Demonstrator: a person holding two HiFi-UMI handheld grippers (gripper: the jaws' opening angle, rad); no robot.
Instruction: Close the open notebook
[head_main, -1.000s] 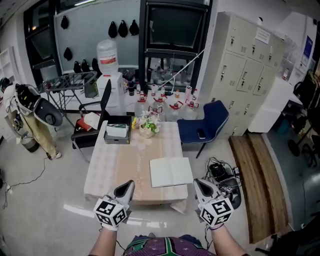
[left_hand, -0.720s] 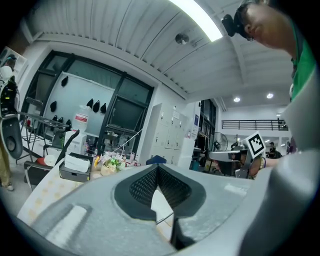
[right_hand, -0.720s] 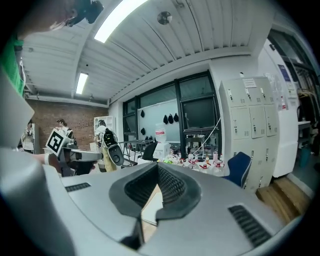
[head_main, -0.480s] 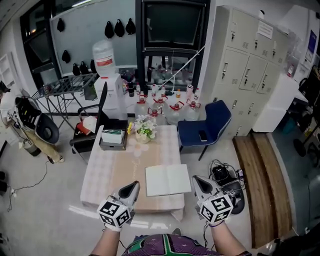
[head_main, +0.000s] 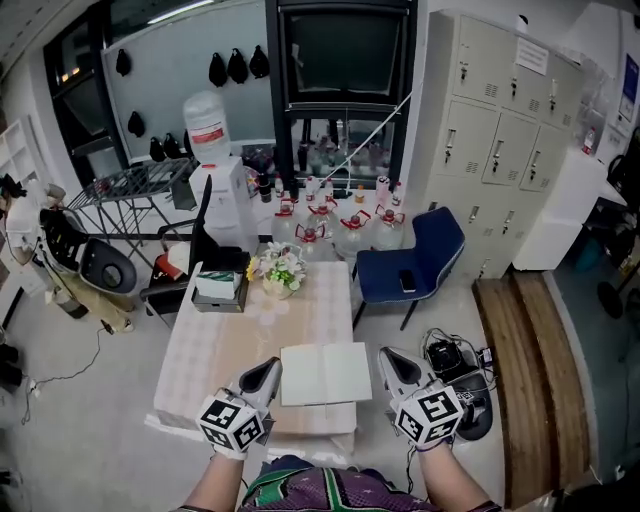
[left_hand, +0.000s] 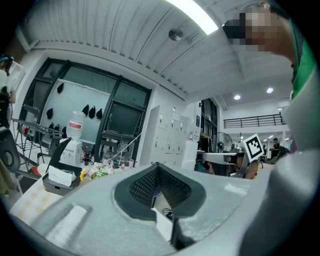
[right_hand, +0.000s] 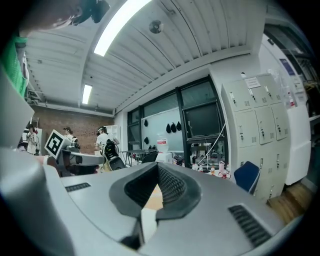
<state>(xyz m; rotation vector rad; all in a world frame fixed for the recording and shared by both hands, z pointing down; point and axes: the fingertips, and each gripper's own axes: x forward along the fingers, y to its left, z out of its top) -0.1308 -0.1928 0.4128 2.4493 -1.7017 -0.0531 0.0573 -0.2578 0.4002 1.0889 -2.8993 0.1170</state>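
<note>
Workroom with grey lockers (head_main: 490, 150) along the right wall, a water dispenser (head_main: 222, 190) at the back and a row of large water bottles (head_main: 335, 225) on the floor behind a low table (head_main: 200, 350). Table carries a pale checked cloth.

Far end of table: a black tray (head_main: 218, 292) with a white box in it, and a small bunch of flowers (head_main: 277, 268) just beside it. A blue chair (head_main: 415, 262) stands at the far right corner, with a dark phone on its seat.

Notebook (head_main: 325, 374) lies open and flat, blank white pages up, at the near edge of the table, right of centre.

Person stands at the near edge, one gripper in each hand, both held level and pointing across the table. Left gripper (head_main: 266, 370) is just beside the notebook's left edge; right gripper (head_main: 388, 360) is just beside its right edge. Contact with the pages cannot be judged.

Left gripper view: jaws together, nothing between the pads. Right gripper view: jaws likewise closed and empty.
</note>
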